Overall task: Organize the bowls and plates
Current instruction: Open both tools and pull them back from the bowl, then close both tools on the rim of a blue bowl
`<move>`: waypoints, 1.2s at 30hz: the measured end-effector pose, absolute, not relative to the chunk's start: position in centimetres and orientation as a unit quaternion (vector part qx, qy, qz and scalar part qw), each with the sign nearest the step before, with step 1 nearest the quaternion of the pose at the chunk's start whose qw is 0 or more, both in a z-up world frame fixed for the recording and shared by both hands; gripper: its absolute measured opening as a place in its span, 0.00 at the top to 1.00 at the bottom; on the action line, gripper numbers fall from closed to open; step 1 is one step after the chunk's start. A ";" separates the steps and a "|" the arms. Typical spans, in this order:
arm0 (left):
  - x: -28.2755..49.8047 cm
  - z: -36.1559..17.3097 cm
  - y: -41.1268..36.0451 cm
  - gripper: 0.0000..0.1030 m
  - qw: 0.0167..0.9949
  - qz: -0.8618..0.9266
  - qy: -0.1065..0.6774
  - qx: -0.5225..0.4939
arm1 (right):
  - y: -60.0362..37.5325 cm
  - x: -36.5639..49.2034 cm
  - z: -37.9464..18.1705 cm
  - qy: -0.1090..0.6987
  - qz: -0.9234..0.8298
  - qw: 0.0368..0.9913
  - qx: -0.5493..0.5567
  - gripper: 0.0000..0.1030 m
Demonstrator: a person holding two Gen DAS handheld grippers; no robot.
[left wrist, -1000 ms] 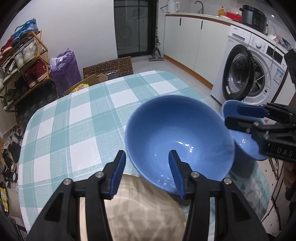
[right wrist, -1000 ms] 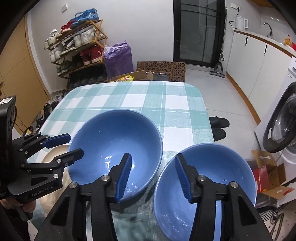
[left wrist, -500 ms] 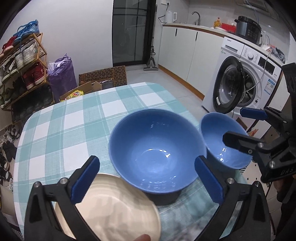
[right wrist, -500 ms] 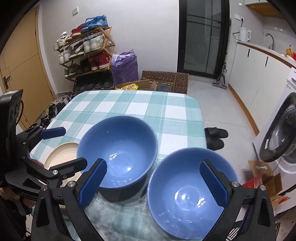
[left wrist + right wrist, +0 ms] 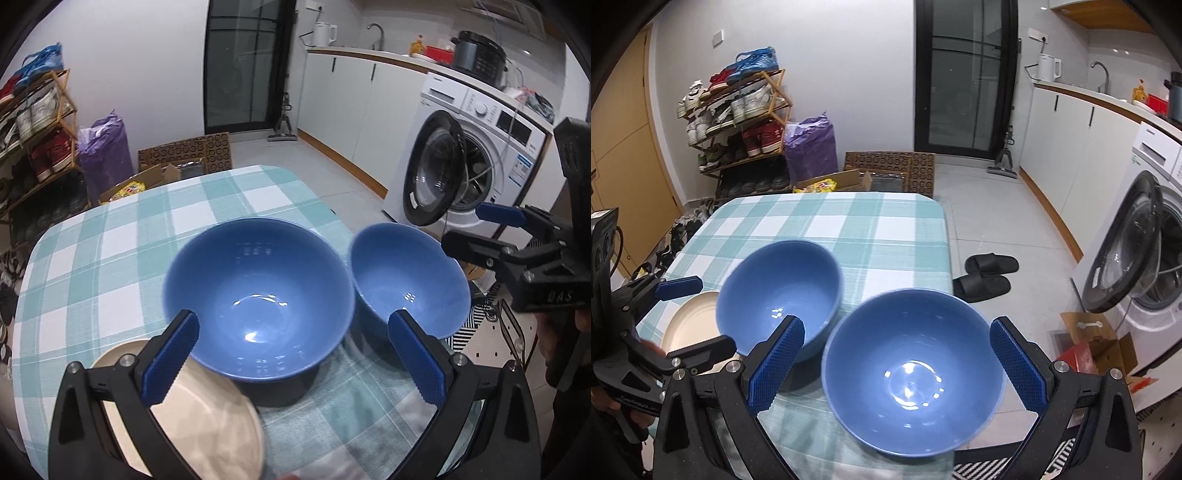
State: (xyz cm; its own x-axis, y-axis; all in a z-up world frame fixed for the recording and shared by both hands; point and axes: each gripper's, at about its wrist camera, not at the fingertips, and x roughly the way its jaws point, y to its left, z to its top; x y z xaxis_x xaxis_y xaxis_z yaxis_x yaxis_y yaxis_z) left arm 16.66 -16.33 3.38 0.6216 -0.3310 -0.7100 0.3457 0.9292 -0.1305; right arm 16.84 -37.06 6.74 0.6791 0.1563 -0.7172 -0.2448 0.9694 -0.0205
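Note:
Two blue bowls stand side by side on the checked tablecloth near the table's front edge. The left bowl (image 5: pixel 258 306) (image 5: pixel 779 291) lies in front of my left gripper (image 5: pixel 293 356), which is open and empty. The right bowl (image 5: pixel 410 284) (image 5: pixel 912 373) sits at the table's right front corner, in front of my right gripper (image 5: pixel 897 367), which is open and empty. A cream plate (image 5: pixel 207 421) (image 5: pixel 690 325) lies left of the left bowl, partly under my left gripper's left finger.
The table (image 5: pixel 849 225) with its teal-and-white cloth stretches away behind the bowls. A washing machine (image 5: pixel 476 158) with its door open stands to the right. Black slippers (image 5: pixel 986 275) lie on the floor beside the table. A shoe rack (image 5: pixel 738 122) stands at the back left.
Both grippers have opened wide and pulled back and up from the bowls. One second ago their jaws were narrow and close over the bowl rims.

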 end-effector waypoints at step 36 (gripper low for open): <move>14.3 1.1 -23.9 0.53 0.858 -0.279 0.430 -0.020 | -46.6 14.9 1.7 0.423 0.072 0.903 0.012 0.01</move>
